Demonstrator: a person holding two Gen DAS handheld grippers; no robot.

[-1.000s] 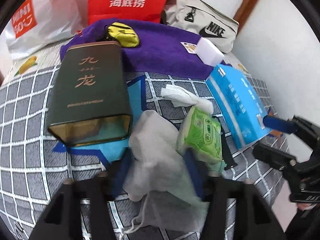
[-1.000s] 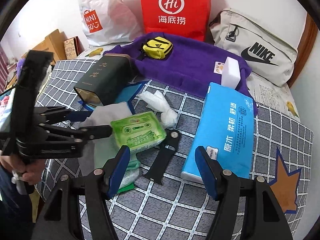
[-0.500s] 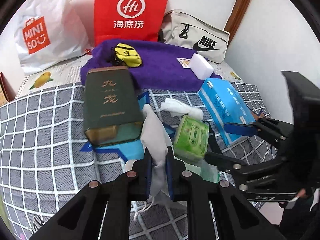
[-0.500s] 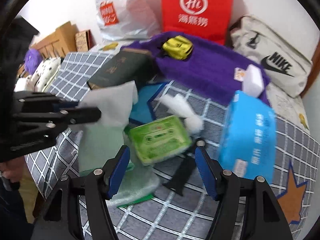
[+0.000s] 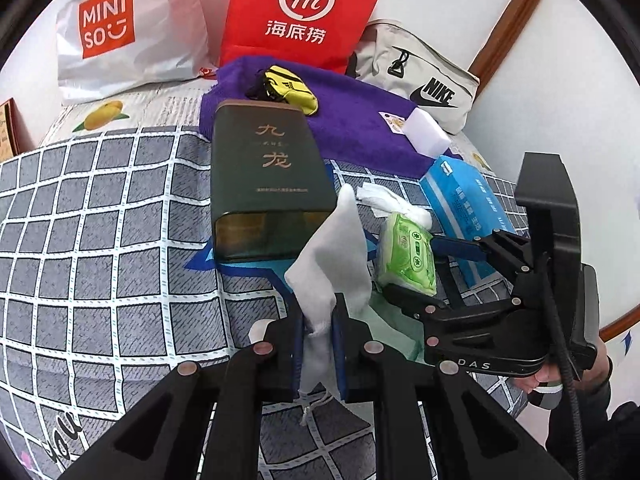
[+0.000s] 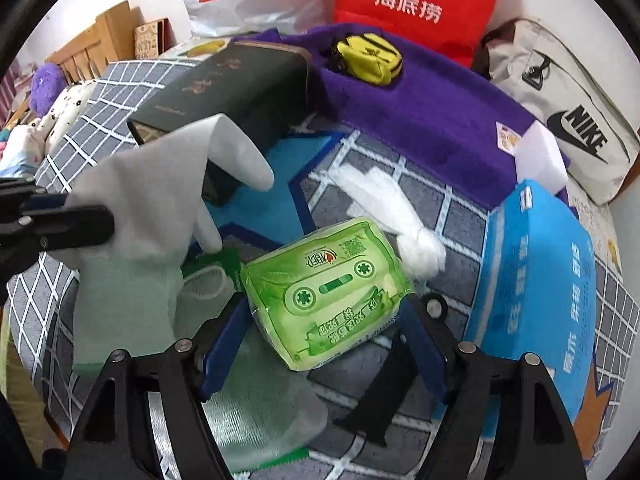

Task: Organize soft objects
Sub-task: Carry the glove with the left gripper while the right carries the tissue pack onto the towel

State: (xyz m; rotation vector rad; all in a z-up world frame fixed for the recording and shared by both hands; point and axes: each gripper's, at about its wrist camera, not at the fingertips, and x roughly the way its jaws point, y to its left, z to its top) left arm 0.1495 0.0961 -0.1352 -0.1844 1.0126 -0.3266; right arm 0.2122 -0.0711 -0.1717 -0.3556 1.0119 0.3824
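Note:
My left gripper (image 5: 318,320) is shut on the neck of a pale grey drawstring cloth bag (image 5: 336,256), which hangs lifted above the checked bedspread (image 5: 100,216). In the right wrist view that bag (image 6: 160,184) droops from the left gripper (image 6: 60,220) at the left. A green tissue pack (image 6: 328,292) printed with a cassette lies on the bed. My right gripper (image 6: 324,344) straddles it, jaws opening, a blue pad on each side and no firm press. The left wrist view shows the same pack (image 5: 408,252) between the right gripper's fingers (image 5: 452,245).
A dark green tin box (image 5: 264,176) lies beside the bag. A blue tissue box (image 6: 536,280) lies right of the pack, crumpled white tissue (image 6: 392,204) behind it. Farther back are a purple towel (image 6: 424,112) with a yellow pouch (image 6: 368,56), a white block (image 6: 540,152), and bags against the wall.
The left gripper shut on the cloth bag and raised it off the bed. The right gripper came down and forward until its fingers flank the green pack.

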